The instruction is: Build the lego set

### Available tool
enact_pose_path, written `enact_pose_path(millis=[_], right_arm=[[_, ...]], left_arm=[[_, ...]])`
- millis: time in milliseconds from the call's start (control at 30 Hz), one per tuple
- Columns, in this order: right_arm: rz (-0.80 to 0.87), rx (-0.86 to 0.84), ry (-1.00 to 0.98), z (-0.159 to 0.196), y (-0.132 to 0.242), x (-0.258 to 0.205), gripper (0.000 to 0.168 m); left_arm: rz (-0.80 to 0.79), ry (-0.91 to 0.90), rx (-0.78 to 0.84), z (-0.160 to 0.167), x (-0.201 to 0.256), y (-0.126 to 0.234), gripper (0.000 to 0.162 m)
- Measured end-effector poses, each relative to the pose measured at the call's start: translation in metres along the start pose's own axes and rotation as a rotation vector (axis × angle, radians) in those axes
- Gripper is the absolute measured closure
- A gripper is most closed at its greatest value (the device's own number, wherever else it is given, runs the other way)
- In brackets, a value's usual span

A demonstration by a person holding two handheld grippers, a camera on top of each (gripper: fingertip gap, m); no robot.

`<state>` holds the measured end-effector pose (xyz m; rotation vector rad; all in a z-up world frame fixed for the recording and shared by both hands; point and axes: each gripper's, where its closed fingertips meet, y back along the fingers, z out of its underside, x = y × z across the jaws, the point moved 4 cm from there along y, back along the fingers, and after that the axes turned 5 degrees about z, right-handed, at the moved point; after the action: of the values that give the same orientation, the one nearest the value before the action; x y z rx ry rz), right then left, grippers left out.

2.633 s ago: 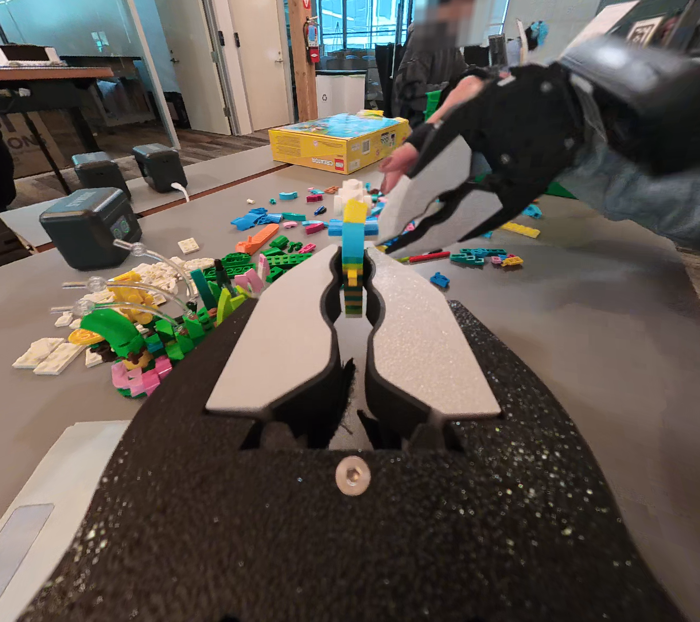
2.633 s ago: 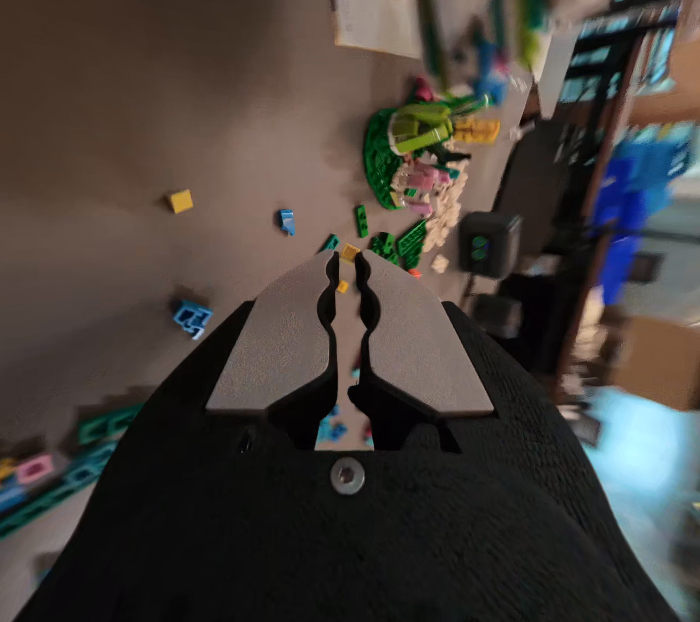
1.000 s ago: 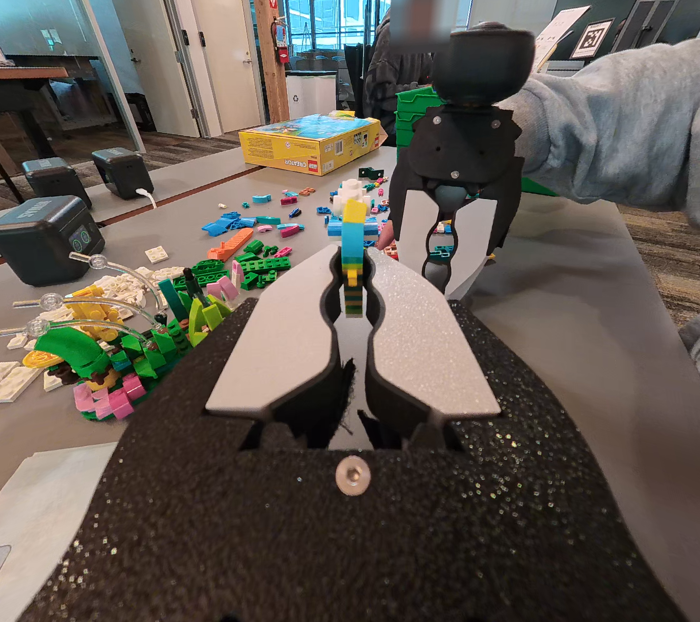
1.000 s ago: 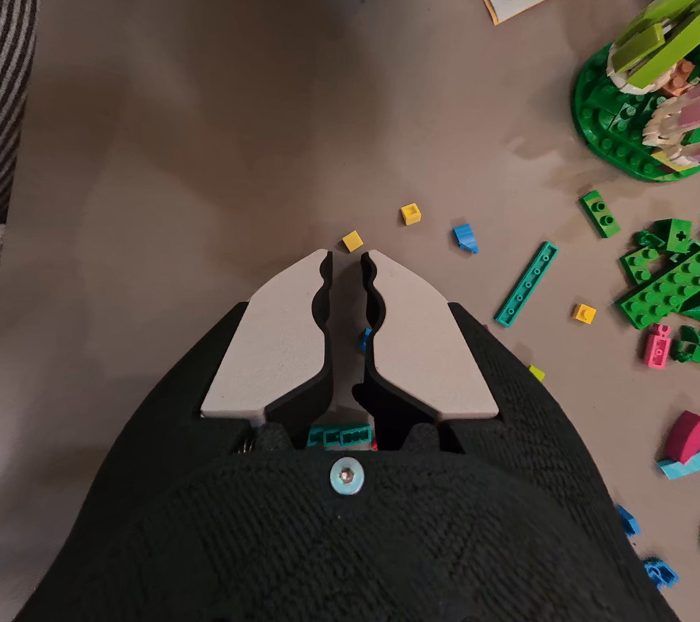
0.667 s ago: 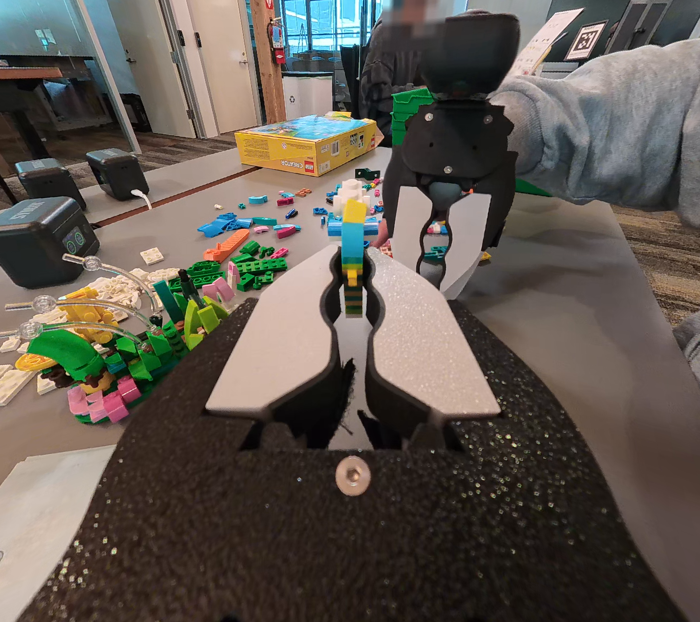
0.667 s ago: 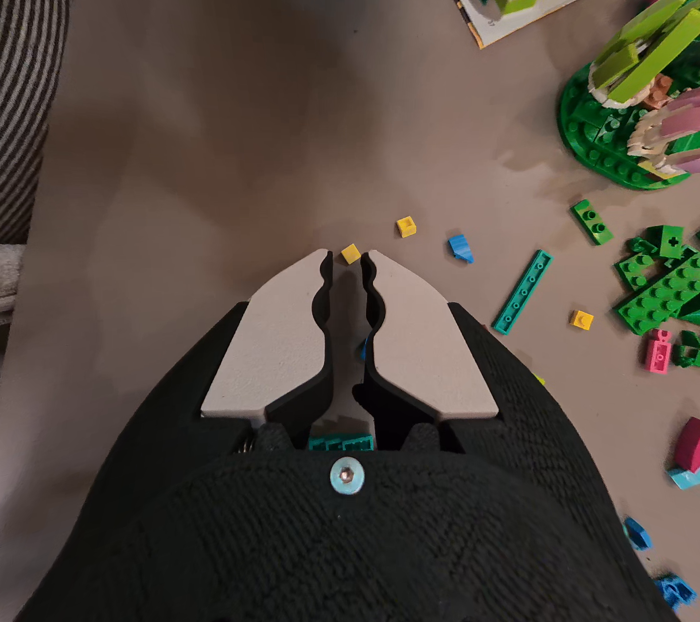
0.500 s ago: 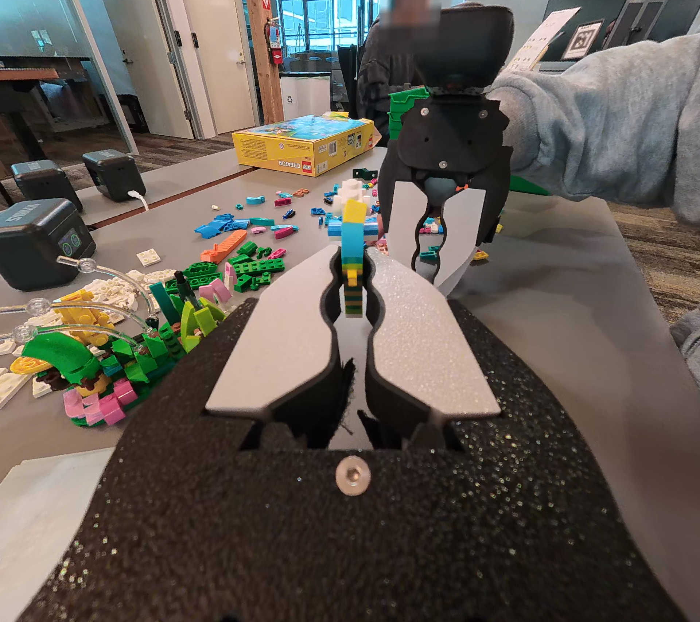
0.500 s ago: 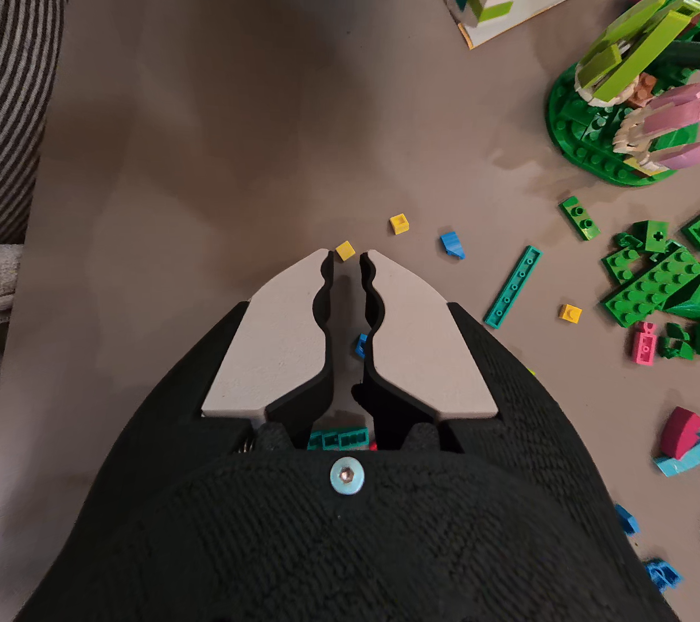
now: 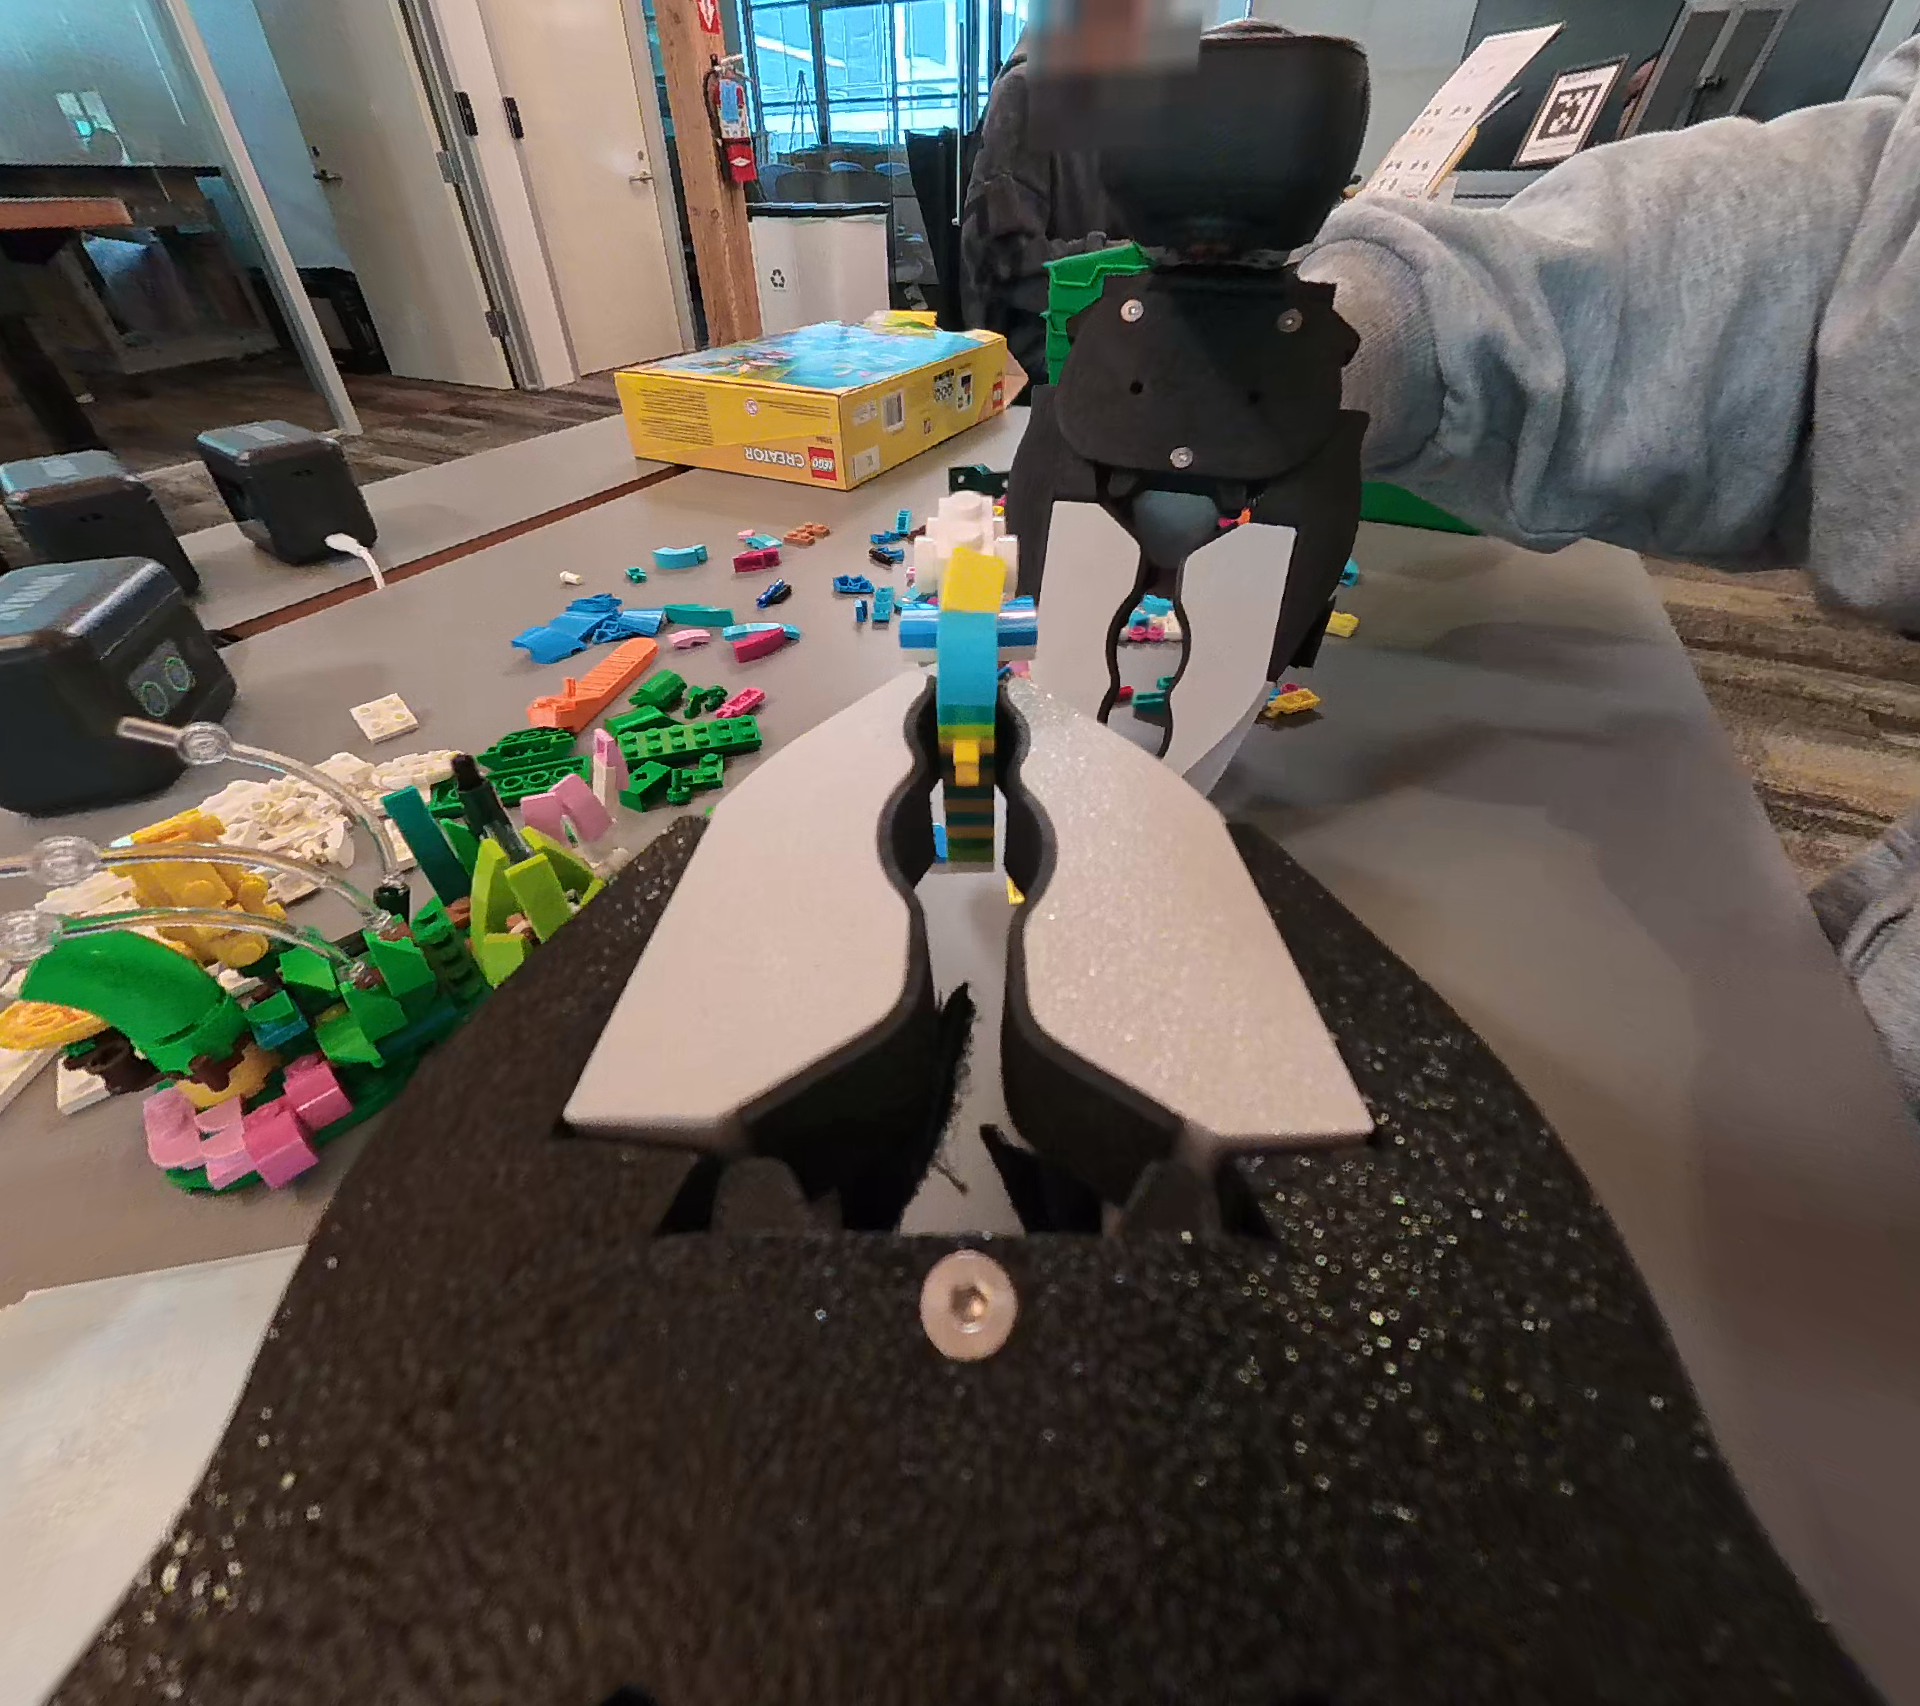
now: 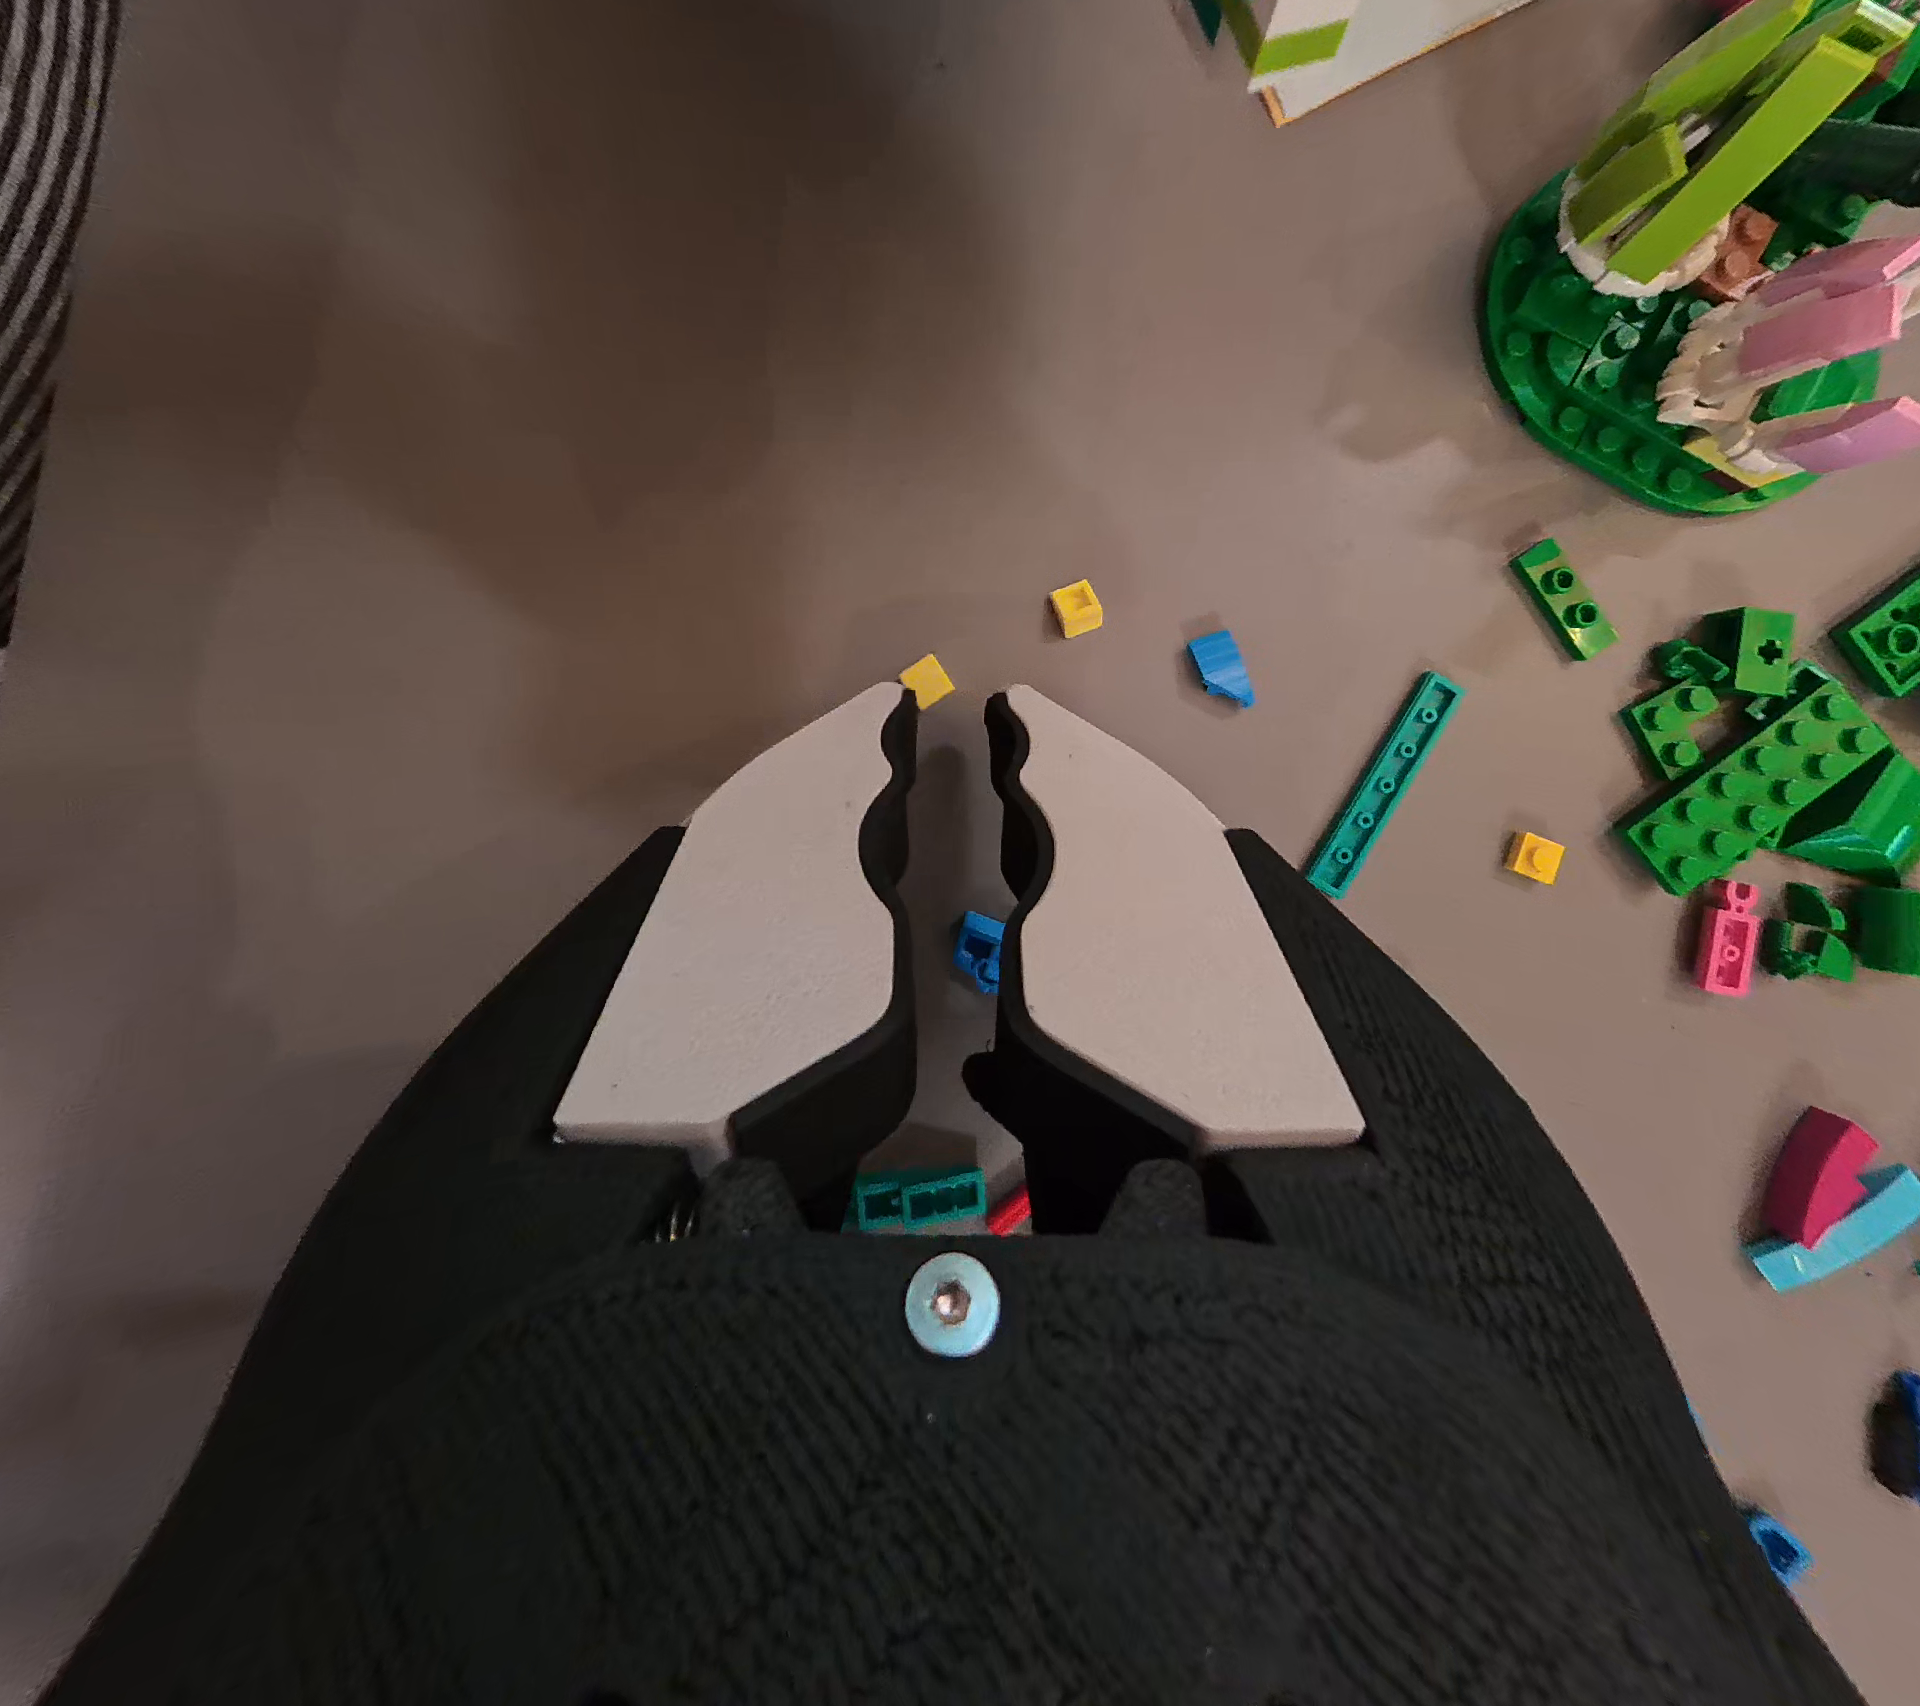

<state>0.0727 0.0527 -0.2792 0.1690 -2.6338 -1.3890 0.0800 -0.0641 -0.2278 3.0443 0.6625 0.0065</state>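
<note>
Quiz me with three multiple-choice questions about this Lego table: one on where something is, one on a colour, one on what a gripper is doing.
1. Where is the yellow box?
A. far side of the table
B. on the floor
C. in the right gripper

2. What colour is the small tile at the right gripper's fingertips?
A. red
B. yellow
C. white

3. What is the left gripper doing?
A. hanging open, empty
B. lying on the table
C. clamping a small striped model

Answers:
1 A, it sits beyond the loose bricks.
2 B, a yellow square lies at the left fingertip.
3 C, the model stands pinched between its fingers.
</note>
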Motion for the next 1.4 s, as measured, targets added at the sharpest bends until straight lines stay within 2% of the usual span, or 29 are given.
enact_pose_path(millis=[300, 467, 600, 1100, 1267, 1400], right_arm=[[-0.014, -0.056, 0.044, 0.002, 0.003, 0.003, 0.159], [-0.113, -0.062, -0.014, 0.002, -0.001, -0.007, 0.16], [-0.138, -0.077, -0.015, 0.003, -0.003, -0.01, 0.167], [-0.07, -0.091, 0.025, -0.001, -0.012, -0.001, 0.168], [0.045, -0.08, -0.002, -0.007, -0.017, 0.007, 0.168], [0.28, -0.076, -0.266, -0.004, -0.012, 0.02, 0.166]], left_arm=[[0.0, 0.0, -0.003, 0.0, 0.0, 0.0, 0.154], [0.001, 0.003, -0.003, 0.0, 0.0, 0.0, 0.154], [0.001, 0.003, -0.003, -0.001, 0.0, 0.0, 0.154], [0.005, -0.003, -0.007, -0.001, 0.002, 0.001, 0.154], [0.006, 0.001, -0.005, -0.001, 0.002, 0.001, 0.154], [0.004, 0.007, 0.0, -0.001, 0.002, 0.002, 0.154]])
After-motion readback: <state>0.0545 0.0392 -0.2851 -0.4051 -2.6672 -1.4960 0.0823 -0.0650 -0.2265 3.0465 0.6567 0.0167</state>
